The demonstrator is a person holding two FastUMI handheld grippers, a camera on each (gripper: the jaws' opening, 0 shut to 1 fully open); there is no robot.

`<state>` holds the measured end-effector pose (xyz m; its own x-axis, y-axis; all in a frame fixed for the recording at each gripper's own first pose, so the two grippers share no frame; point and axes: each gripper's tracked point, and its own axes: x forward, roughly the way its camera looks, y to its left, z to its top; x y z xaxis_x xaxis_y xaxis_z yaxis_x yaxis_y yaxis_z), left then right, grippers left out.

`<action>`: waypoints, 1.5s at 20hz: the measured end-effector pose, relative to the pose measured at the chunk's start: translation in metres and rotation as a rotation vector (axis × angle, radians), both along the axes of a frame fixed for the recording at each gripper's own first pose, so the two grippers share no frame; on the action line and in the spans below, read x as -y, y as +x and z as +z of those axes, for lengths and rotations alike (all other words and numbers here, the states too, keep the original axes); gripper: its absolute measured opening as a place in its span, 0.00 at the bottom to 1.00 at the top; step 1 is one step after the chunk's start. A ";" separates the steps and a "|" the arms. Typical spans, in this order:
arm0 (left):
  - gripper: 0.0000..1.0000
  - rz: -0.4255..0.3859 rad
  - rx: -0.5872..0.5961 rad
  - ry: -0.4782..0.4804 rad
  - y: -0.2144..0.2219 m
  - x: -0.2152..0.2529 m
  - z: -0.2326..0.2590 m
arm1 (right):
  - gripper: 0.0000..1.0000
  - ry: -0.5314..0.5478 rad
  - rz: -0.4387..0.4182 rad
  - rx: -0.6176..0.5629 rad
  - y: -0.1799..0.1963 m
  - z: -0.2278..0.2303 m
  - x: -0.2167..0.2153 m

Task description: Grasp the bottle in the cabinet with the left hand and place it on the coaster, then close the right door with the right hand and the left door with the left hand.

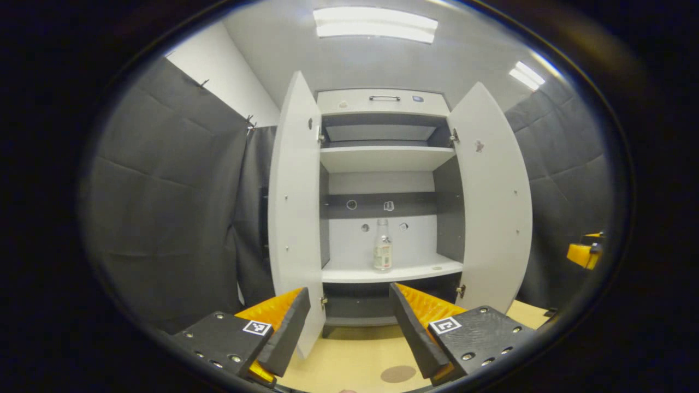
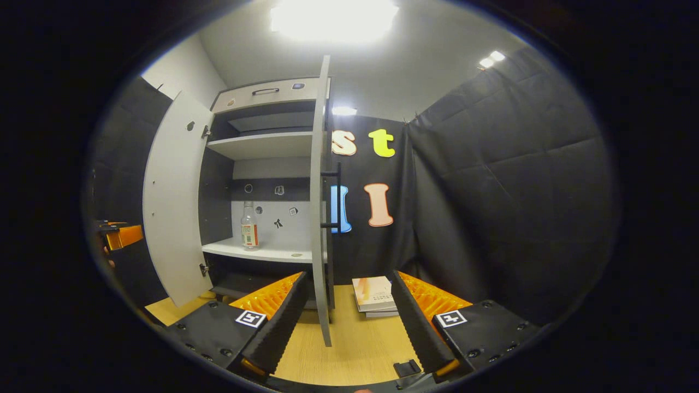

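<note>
Left gripper up front in the left gripper view, fingers spread wide with nothing between them, hanging over the pale wooden table and aimed straight into the cabinet. Just beneath it, between the fingers, there's the round brown coaster lying flat on the table, bare. Look past the fingertips and there's the bottle, clear with a label around its lower half, standing upright on the lower shelf, well apart from the gripper and near the back panel. Both doors stand swung out: the left door on one side, the right door on the other, and an upper shelf sits above the bottle. Far off at the right edge, a bit of the other gripper peeks in. Over to the right gripper view: right gripper likewise spread apart and holding nothing, hovering above the table with the right door seen edge-on directly ahead, its dark handle facing the booth's wall. The bottle shows inside, left of that door. Beyond the fingertips, a small stack of books lies on the table beside the cabinet's base.
</note>
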<state>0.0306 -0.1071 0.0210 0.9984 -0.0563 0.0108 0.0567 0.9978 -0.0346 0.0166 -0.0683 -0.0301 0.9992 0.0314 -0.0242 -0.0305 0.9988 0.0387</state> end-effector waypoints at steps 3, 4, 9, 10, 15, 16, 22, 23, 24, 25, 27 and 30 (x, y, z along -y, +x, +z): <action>0.90 -0.029 0.009 0.003 0.025 0.016 0.008 | 0.97 -0.018 -0.019 -0.014 0.007 -0.006 0.014; 0.90 -0.038 0.012 0.001 0.036 0.020 0.012 | 0.97 -0.021 -0.026 -0.020 0.008 -0.008 0.018; 0.90 -0.070 0.036 0.010 0.097 0.035 0.028 | 0.96 -0.025 -0.083 -0.016 0.017 -0.006 0.037; 0.90 -0.079 0.036 0.007 0.109 0.039 0.030 | 0.96 -0.028 -0.092 -0.016 0.018 -0.006 0.040; 0.90 -0.134 0.034 -0.025 0.160 0.058 0.037 | 0.96 -0.033 -0.154 -0.018 0.030 -0.004 0.054; 0.90 -0.140 0.037 -0.021 0.170 0.060 0.038 | 0.97 -0.034 -0.163 -0.016 0.032 -0.004 0.055; 0.89 -0.181 0.014 -0.038 0.234 0.074 0.033 | 0.96 -0.046 -0.242 -0.027 0.041 -0.007 0.066; 0.87 -0.189 0.009 -0.041 0.245 0.077 0.032 | 0.96 -0.047 -0.258 -0.030 0.043 -0.007 0.068; 0.90 -0.196 0.007 -0.040 0.255 0.079 0.030 | 0.96 -0.049 -0.273 -0.034 0.044 -0.009 0.070; 0.89 -0.206 0.005 -0.036 0.267 0.082 0.029 | 0.97 -0.051 -0.287 -0.039 0.045 -0.010 0.071; 0.89 -0.224 0.009 -0.028 0.284 0.090 0.031 | 0.96 -0.057 -0.317 -0.044 0.046 -0.011 0.076; 0.90 -0.252 0.016 -0.031 0.308 0.103 0.030 | 0.97 -0.064 -0.358 -0.046 0.050 -0.010 0.079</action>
